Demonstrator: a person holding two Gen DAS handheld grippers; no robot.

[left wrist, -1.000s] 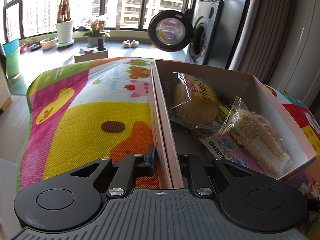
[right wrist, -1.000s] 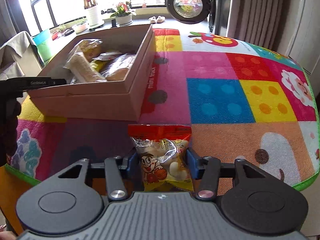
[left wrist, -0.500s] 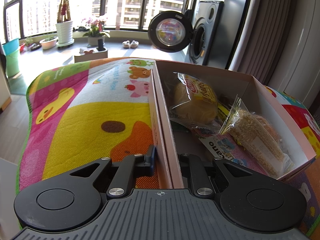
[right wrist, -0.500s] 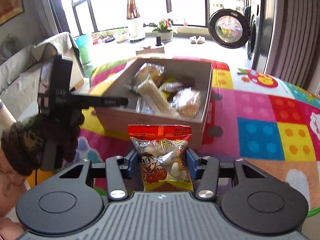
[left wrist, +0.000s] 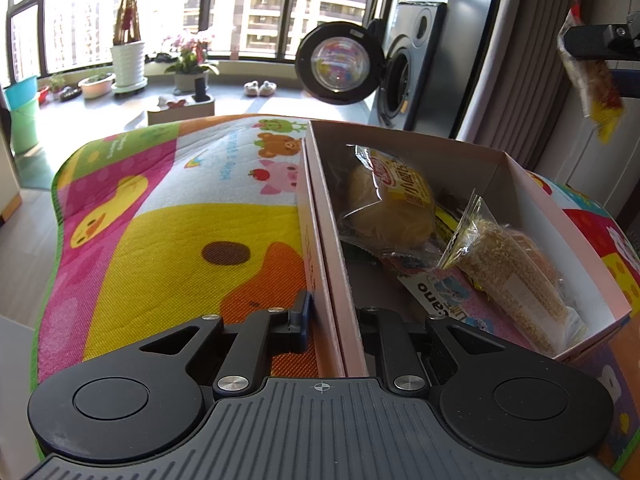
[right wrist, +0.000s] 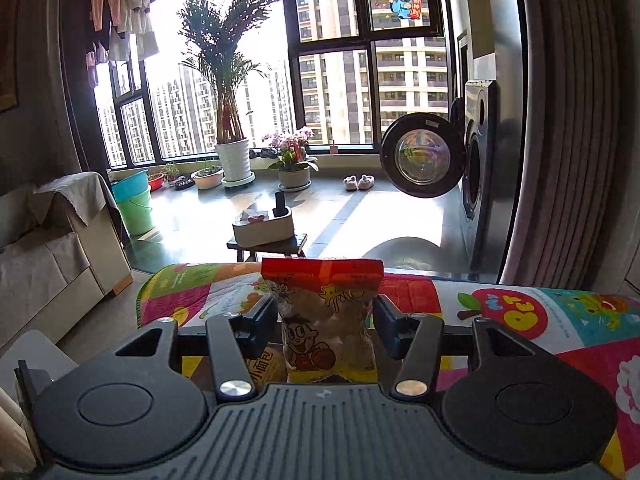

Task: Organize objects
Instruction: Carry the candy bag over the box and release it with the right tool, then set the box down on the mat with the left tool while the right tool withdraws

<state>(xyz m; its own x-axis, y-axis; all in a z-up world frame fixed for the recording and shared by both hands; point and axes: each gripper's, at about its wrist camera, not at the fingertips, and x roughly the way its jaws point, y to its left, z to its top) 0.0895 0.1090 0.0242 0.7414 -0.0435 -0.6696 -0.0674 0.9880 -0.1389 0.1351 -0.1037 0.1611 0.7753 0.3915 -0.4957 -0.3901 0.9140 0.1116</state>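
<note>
The right tool (right wrist: 325,322) clamps a red-topped snack packet (right wrist: 325,312) upright in the air; the left tool (left wrist: 330,312) pinches the cardboard box (left wrist: 532,196) wall — on a cartoon-mat surface (left wrist: 160,240) facing sunlit windows.

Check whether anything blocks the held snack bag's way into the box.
Nothing visible does. The right gripper holds the snack bag up in the air, seen above the box in the left wrist view. The box is open-topped; packets already fill much of it, with bare floor near the left gripper clamping its wall.

Sunlit windows (right wrist: 332,80), potted palm (right wrist: 230,120), open washing machine (right wrist: 476,160), grey floor (right wrist: 340,216).
</note>
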